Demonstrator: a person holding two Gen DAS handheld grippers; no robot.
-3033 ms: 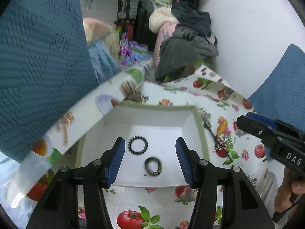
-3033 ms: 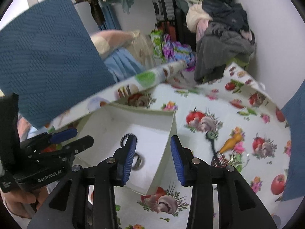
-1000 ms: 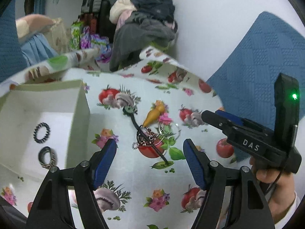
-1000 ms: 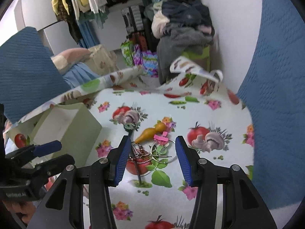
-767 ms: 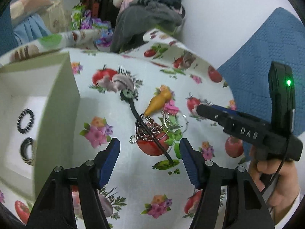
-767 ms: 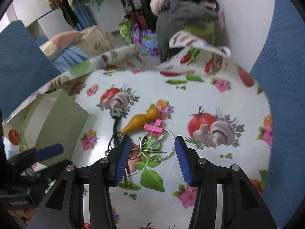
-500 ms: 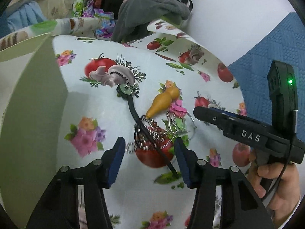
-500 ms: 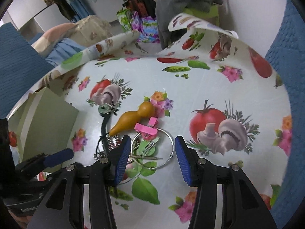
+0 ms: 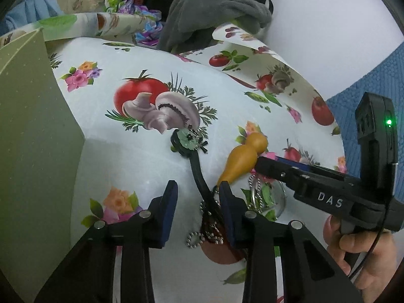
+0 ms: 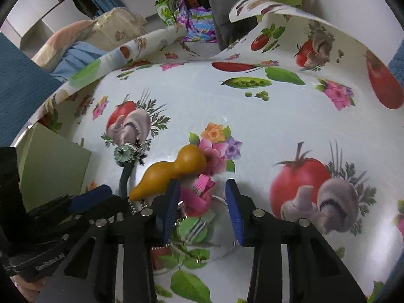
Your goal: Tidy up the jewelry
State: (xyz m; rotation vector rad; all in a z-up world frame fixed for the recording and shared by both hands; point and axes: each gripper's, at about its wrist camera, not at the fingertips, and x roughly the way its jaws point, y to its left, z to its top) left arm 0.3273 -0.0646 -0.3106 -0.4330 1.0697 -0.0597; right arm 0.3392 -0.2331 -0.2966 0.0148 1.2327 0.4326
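A tangle of jewelry lies on a tablecloth (image 9: 141,166) printed with tomatoes, mushrooms and flowers, between two handheld grippers that have both closed in on it from opposite sides. Most prominent in the heap is a glossy amber gourd-shaped pendant (image 9: 243,160) (image 10: 168,170), lying on its side with its narrow end toward the tangle. Beside it runs a black cord (image 9: 198,174) that ends in a pale green flower charm (image 9: 187,137) (image 10: 125,154) with a silvery rim, resting against a printed mushroom. Silver ball chain (image 9: 202,237) loops at the near end of the cord, and a bright pink clip (image 10: 195,193) lies on a thin silver hoop (image 10: 222,247) over a printed leaf. The left gripper (image 9: 198,208) is spread open, its blue-padded fingers (image 9: 168,210) straddling the black cord without pressing it. The right gripper (image 10: 203,208) is likewise parted, its blue pads (image 10: 233,210) set either side of the pink clip and the hoop, gripping nothing. A pale green box (image 9: 32,131) (image 10: 54,166) stands on the cloth to the left of the heap, well apart from it; only its outer wall shows, so its contents cannot be told. A heap of grey clothing (image 9: 217,7) sits beyond the table's far edge.
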